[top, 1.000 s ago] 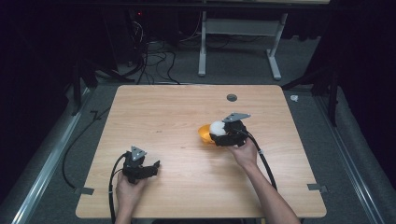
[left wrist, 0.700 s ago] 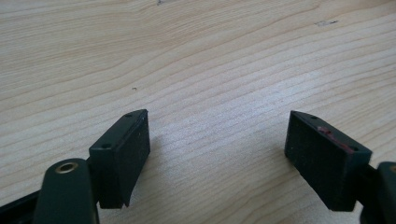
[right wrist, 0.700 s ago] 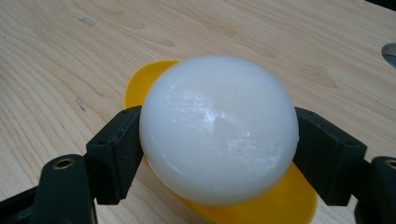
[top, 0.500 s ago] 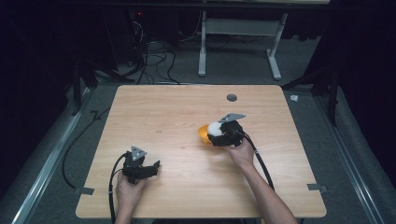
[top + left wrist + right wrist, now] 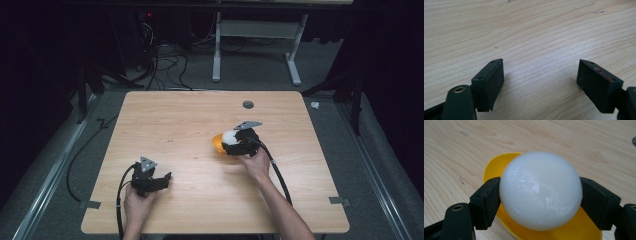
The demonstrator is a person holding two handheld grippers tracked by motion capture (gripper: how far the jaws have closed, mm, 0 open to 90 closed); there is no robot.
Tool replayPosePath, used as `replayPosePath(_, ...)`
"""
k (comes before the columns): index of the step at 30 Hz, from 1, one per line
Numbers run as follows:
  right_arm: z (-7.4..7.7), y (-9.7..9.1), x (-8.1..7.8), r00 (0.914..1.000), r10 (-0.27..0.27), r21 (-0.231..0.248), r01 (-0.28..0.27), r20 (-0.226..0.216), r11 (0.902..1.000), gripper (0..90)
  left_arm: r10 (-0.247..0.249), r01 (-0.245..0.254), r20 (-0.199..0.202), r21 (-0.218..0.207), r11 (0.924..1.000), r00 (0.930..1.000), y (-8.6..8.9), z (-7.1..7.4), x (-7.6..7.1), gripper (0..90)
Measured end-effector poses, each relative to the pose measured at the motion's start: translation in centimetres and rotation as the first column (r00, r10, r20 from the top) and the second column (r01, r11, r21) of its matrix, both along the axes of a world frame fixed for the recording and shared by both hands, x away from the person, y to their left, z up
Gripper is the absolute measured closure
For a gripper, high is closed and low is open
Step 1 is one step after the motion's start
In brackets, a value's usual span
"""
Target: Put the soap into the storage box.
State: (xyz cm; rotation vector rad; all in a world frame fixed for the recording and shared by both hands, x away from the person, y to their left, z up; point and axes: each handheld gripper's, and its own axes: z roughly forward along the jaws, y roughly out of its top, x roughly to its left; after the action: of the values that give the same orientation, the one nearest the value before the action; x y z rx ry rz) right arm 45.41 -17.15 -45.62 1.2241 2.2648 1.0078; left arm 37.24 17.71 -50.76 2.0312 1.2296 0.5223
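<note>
On the wooden table (image 5: pixel 190 125), the right gripper (image 5: pixel 234 142) sits a little toward 3 o'clock of the table's centre, held from behind by the person's right hand (image 5: pixel 256 162), with its cable (image 5: pixel 277 172) trailing back toward 5 o'clock. In the right gripper view its two black jaws are closed against opposite sides of a smooth white ball (image 5: pixel 541 190), one pad pressing at 9 o'clock and the other at 3 o'clock of the ball. The ball hangs just over a shallow yellow bowl (image 5: pixel 499 167) whose rim shows behind and beneath it; whether the ball touches the bowl cannot be told. From the high view the bowl (image 5: pixel 217 142) peeks out at the 9 o'clock side of the gripper. The left gripper (image 5: pixel 161 179) rests near the table's 7 o'clock corner in the left hand (image 5: pixel 136 202); in the left gripper view its jaws stand wide apart with bare wood grain between them, gripping nothing. A small dark round hole (image 5: pixel 248 104) lies near the far edge at 1 o'clock.
</note>
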Motion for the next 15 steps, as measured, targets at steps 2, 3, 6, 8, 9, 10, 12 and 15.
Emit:
replayPosePath(2,0.44,-0.12,-0.20,0.9996,0.006,0.032,-0.007,0.028,0.9995,24.7,0.000,0.000,-0.001,0.000,1.0000,1.0000,0.00,0.00,-0.01,22.3)
replayPosePath(3,0.72,-0.15,-0.30,0.9991,0.002,0.043,-0.003,0.042,0.9991,25.0,0.000,0.000,-0.001,0.000,1.0000,1.0000,0.00,0.00,0.00,22.2)
replayPosePath(6,1.14,-0.29,-0.50,0.9983,0.007,0.055,-0.010,0.058,0.9984,25.3,-0.001,0.001,-0.001,0.000,1.0000,1.0000,0.00,0.00,-0.01,22.2)
replayPosePath(8,1.06,-0.42,-0.60,0.9991,0.007,0.049,-0.009,0.041,0.9988,25.2,-0.001,0.001,-0.001,0.000,1.0000,1.0000,0.00,0.00,-0.01,22.1)
replayPosePath(9,0.97,-0.50,-0.61,0.9993,0.005,0.051,-0.007,0.036,0.9987,25.1,-0.001,0.001,-0.001,0.000,1.0000,1.0000,0.00,0.00,-0.01,22.2)
replayPosePath(10,0.94,-0.62,-0.63,0.9994,0.003,0.050,-0.005,0.035,0.9987,25.1,-0.001,0.001,-0.001,0.000,1.0000,1.0000,0.00,0.00,-0.01,22.1)
replayPosePath(12,0.97,-0.81,-0.65,0.9991,0.003,0.054,-0.005,0.042,0.9985,25.5,-0.001,0.001,-0.001,0.000,1.0000,1.0000,0.00,0.00,-0.01,22.1)
replayPosePath(15,1.17,-1.05,-0.84,0.9991,-0.002,0.066,-0.001,0.043,0.9978,25.9,-0.001,0.001,-0.001,0.000,1.0000,1.0000,0.00,0.00,-0.01,22.1)
